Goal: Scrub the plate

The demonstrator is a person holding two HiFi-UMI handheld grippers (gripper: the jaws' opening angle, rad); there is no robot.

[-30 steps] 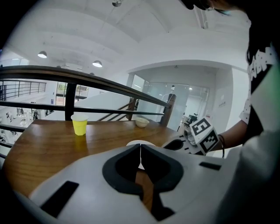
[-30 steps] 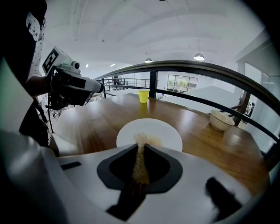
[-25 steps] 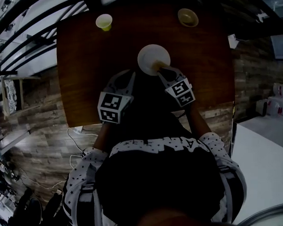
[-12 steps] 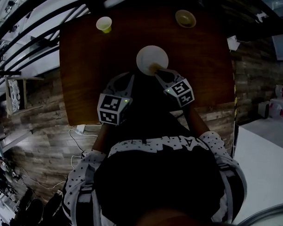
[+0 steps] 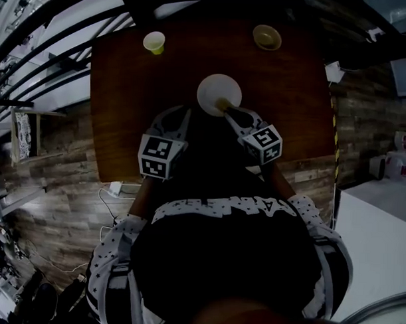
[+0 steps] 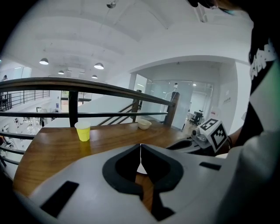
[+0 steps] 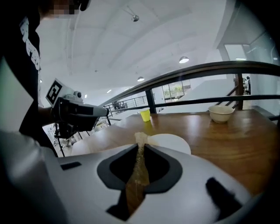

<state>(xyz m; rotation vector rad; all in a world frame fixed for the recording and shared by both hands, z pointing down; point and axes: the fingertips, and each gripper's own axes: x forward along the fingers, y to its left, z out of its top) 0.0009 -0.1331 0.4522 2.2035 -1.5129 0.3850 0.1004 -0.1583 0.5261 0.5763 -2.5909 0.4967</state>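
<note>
White plate (image 5: 219,93), round and bare, flat on the brown wooden table (image 5: 125,109), about midway across and closer to the near edge than the far one. At its near rim, a thin tan scrub pad (image 7: 141,144), free end poking out over the edge of the plate (contact with the surface hard to confirm). Pinched edge-on in the right gripper (image 5: 229,110), jaws closed tight against both faces of the pad, only the narrow thickness of it between them. Just left of that, the left gripper (image 5: 186,111), jaws pressed fully together with nothing in them, tips aimed at the plate's near left side and stopping short of it; a sliver of white plate seen past the meeting line in the left gripper view. Both marker cubes near the table's near edge, above the person's dark shirt (image 5: 226,258). Farther out, a yellow cup (image 5: 154,41) upright at the far left of the table and a pale bowl (image 5: 267,37) at the far right, well apart from each other and from the plate. Beyond the far edge, a dark railing (image 6: 87,85); below and around the table, wood-plank flooring (image 5: 62,186).
</note>
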